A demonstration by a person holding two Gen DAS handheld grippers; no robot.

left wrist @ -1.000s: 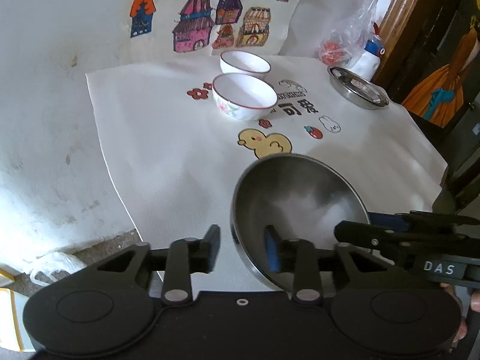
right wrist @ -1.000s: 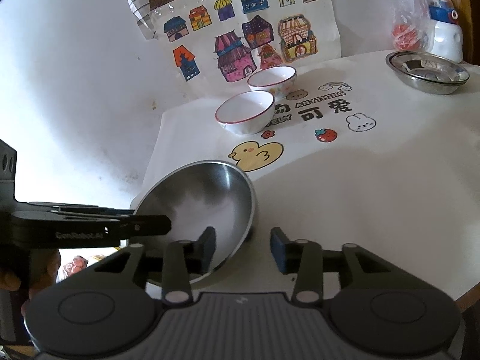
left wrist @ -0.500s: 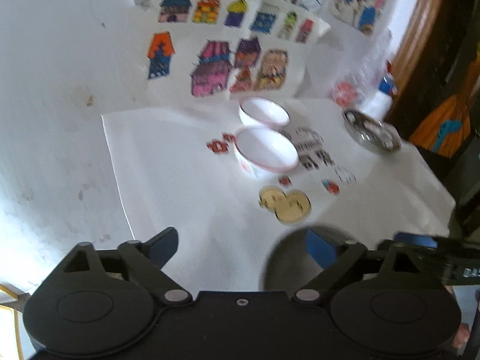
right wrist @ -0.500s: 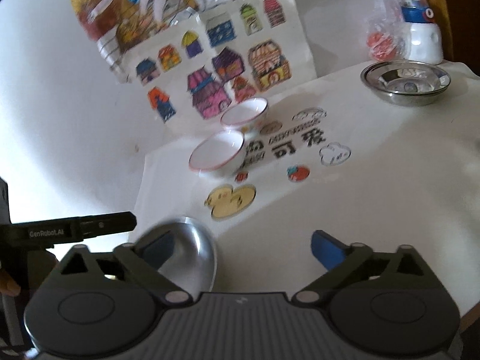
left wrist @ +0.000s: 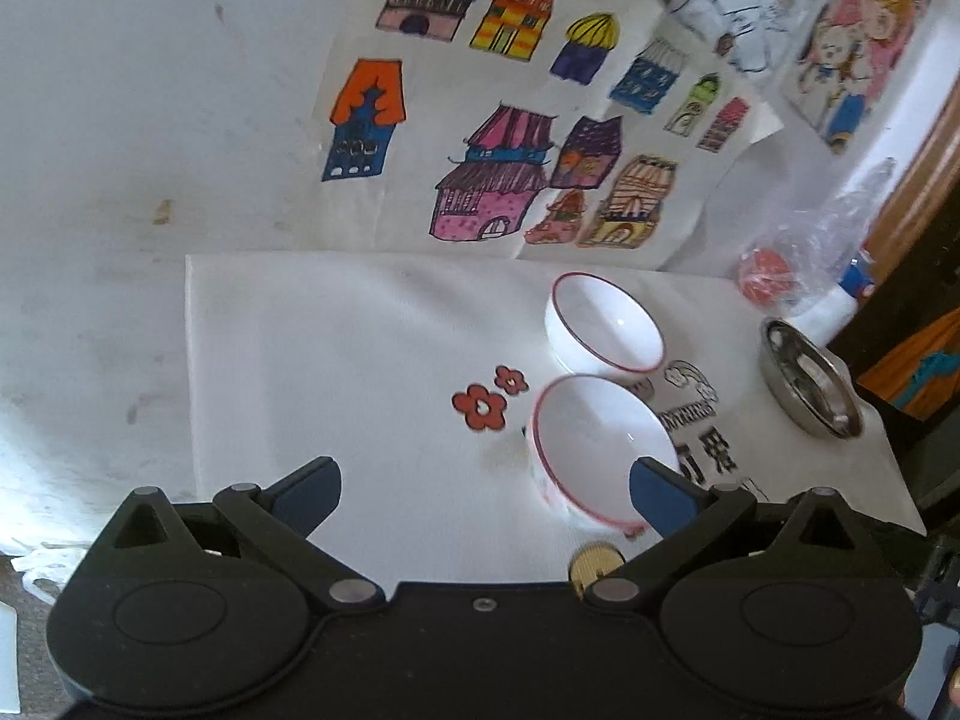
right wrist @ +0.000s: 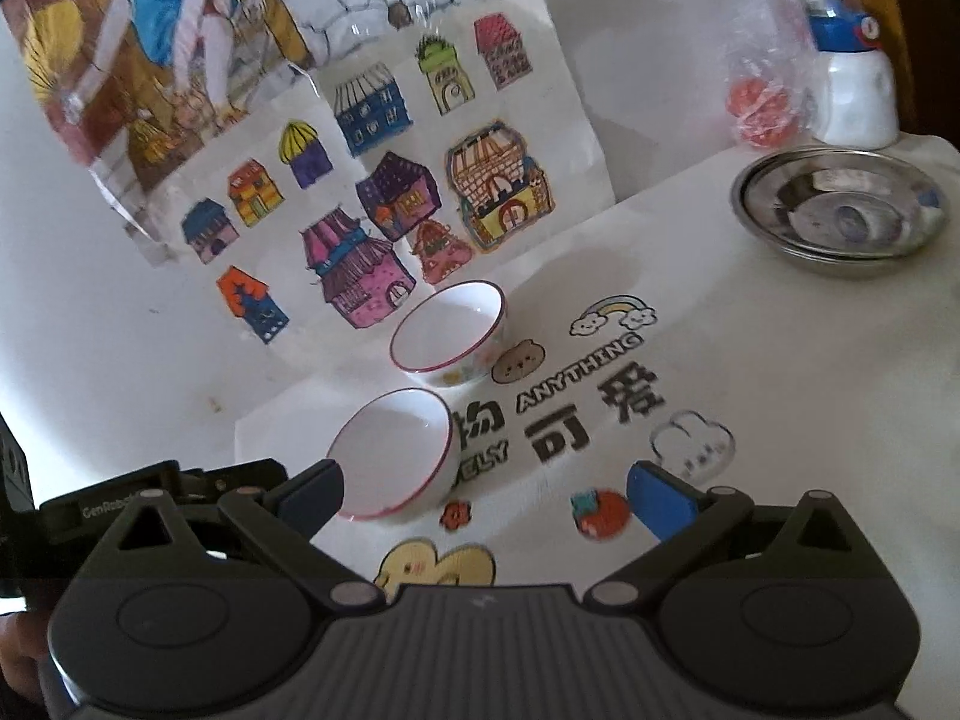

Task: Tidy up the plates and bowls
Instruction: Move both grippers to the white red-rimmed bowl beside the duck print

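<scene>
Nearest the cameras, both tools are empty. The left gripper (left wrist: 483, 489) has its jaws spread wide over the white cloth (left wrist: 336, 360) covering the worktop, and the right gripper (right wrist: 483, 495) is spread just as wide, holding nothing.

Just past the jaws sits the near bowl (right wrist: 393, 462), a small, round white ceramic bowl with a thin red rim and a faint floral print on its outer wall. In the left wrist view the right blue pad overlaps its edge; whether it touches cannot be told. The far bowl (right wrist: 450, 345), of the same make, stands close behind it, apart but only narrowly. Well off to the right, near the worktop's back corner, lies the steel dish (right wrist: 840, 210), shallow, shiny and apparently stacked from more than one piece.

The glazed rims look slick and thin, so a pinch taken too shallow could let a bowl slip or tip. With the two bowls so close, a jaw reaching for one could knock the other, and nesting them carelessly risks a chip. The loose, wrinkled cloth could drag and shift everything standing on it.

Farthest back, children's drawings of coloured houses (left wrist: 498, 180) hang on the white wall, beside a crinkled plastic bag (right wrist: 759, 60) and a white bottle (right wrist: 855, 96).
</scene>
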